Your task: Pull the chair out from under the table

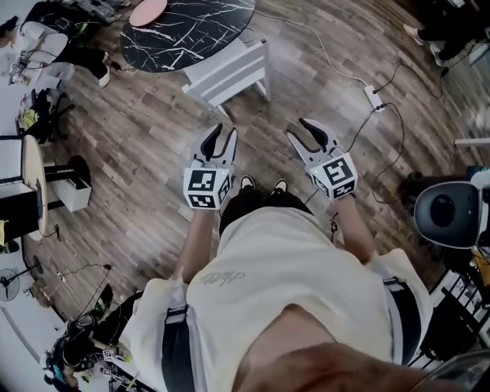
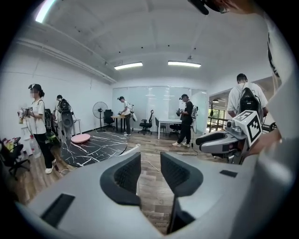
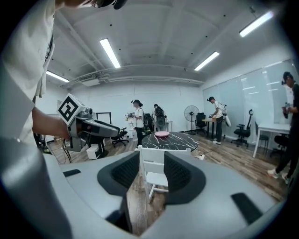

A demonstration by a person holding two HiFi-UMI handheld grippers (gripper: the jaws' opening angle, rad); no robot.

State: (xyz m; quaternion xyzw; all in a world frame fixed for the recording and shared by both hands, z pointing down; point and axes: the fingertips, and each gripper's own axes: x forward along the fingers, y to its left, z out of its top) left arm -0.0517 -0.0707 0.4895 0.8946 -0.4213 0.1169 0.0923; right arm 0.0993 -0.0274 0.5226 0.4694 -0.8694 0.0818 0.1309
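Note:
A white chair (image 1: 230, 73) stands on the wood floor against the edge of a round black marble table (image 1: 184, 31), its back turned toward me. A pink plate (image 1: 147, 11) lies on the table. My left gripper (image 1: 224, 134) and right gripper (image 1: 300, 130) are held side by side in front of me, a stretch short of the chair, both open with nothing between the jaws. In the right gripper view the chair (image 3: 152, 156) shows far off through the open right gripper (image 3: 152, 163). In the left gripper view the left gripper (image 2: 148, 161) points past the table (image 2: 93, 147).
A power strip (image 1: 374, 96) with cables lies on the floor to the right. A round grey device (image 1: 444, 214) stands at the far right, a small white cabinet (image 1: 73, 191) at the left. Several people (image 2: 187, 119), a fan (image 2: 99, 112) and desks fill the far room.

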